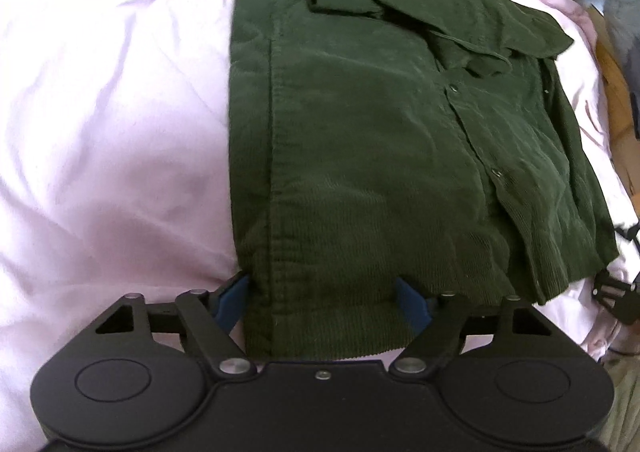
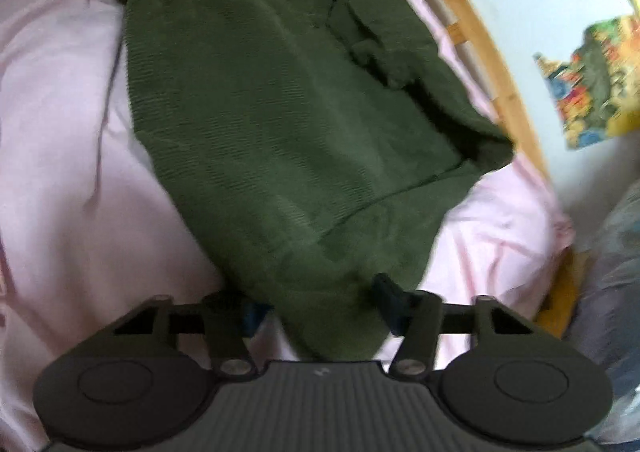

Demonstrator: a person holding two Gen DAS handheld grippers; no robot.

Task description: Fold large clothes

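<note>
A dark green corduroy shirt lies on a pale pink bedsheet, folded lengthwise into a long panel, with its button placket and two small buttons showing toward the right side and its collar and a folded sleeve bunched at the far end. The left gripper sits at the near hem of the shirt, its blue fingertips spread wide with the left-hand corner of the hem lying between them; the pads stand on either side of the cloth and do not appear to press it. In the right wrist view, which is blurred, the right gripper straddles a narrower end of the same green cloth. Its jaws stand closer together, with the fabric bunched between them and the right pad seemingly against it, but I cannot tell whether they truly clamp it. A wooden bed frame runs along the sheet's far edge, beside a light wall with a colourful picture.
</note>
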